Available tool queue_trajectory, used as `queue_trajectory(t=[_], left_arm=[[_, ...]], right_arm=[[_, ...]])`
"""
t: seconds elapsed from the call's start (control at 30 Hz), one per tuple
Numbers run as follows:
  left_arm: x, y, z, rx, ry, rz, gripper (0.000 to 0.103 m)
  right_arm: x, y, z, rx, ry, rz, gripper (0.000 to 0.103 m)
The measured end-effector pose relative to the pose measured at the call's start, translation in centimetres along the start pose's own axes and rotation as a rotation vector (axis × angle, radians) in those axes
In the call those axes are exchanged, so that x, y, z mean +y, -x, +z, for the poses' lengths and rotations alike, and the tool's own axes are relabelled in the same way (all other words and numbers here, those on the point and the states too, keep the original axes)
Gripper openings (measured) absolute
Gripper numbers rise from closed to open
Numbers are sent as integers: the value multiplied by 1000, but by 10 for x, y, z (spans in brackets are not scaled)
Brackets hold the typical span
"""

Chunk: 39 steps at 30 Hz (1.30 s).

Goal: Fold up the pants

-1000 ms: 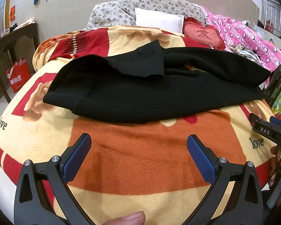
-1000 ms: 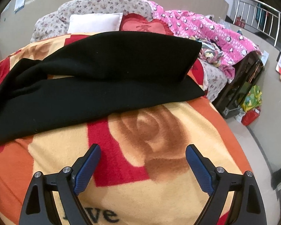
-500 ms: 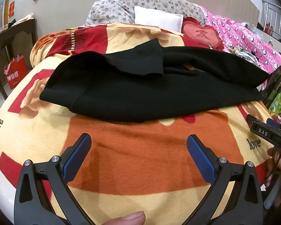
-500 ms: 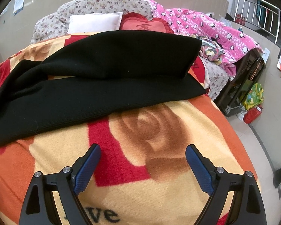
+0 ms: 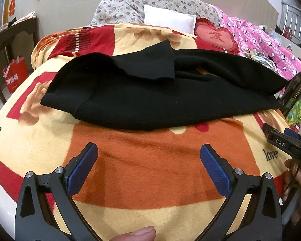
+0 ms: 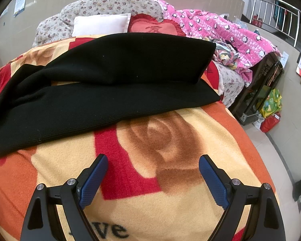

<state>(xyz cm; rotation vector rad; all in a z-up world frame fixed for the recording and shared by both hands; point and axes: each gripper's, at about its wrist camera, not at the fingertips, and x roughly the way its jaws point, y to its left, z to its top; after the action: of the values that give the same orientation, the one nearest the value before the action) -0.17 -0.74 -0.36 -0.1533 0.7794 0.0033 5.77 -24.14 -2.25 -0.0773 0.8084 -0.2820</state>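
Black knit pants (image 5: pixel 150 98) lie crosswise on an orange, red and cream blanket (image 5: pixel 154 172), one cuff flipped back over the near leg at top centre. In the right wrist view the same pants (image 6: pixel 102 88) show two stacked legs ending at the right. My left gripper (image 5: pixel 148 150) hovers open over bare blanket short of the pants' near edge, nothing between its blue pads. My right gripper (image 6: pixel 153 161) is open too, above the blanket's rose pattern, also short of the fabric. The right gripper's body (image 5: pixel 285 142) shows at the left view's right edge.
Pillows (image 5: pixel 170 18), a red heart cushion (image 5: pixel 216 38) and a pink quilt (image 6: pixel 226 32) sit at the bed's head. A dark side table (image 5: pixel 14 32) and red bag (image 5: pixel 15 76) stand left of the bed. Bags and a rack (image 6: pixel 266 100) crowd the floor on the right.
Both grippers edged slightly forward toward the pants; the pants sit a little lower and larger in view. Jaws stayed open and the fabric did not move.
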Motion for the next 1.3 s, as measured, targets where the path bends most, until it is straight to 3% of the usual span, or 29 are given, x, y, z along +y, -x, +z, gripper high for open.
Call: queue_trajectory(t=[1.3], left_arm=[[3, -2, 1, 15, -5, 28, 102]], right_arm=[[2, 1, 0, -15, 16, -20, 91]])
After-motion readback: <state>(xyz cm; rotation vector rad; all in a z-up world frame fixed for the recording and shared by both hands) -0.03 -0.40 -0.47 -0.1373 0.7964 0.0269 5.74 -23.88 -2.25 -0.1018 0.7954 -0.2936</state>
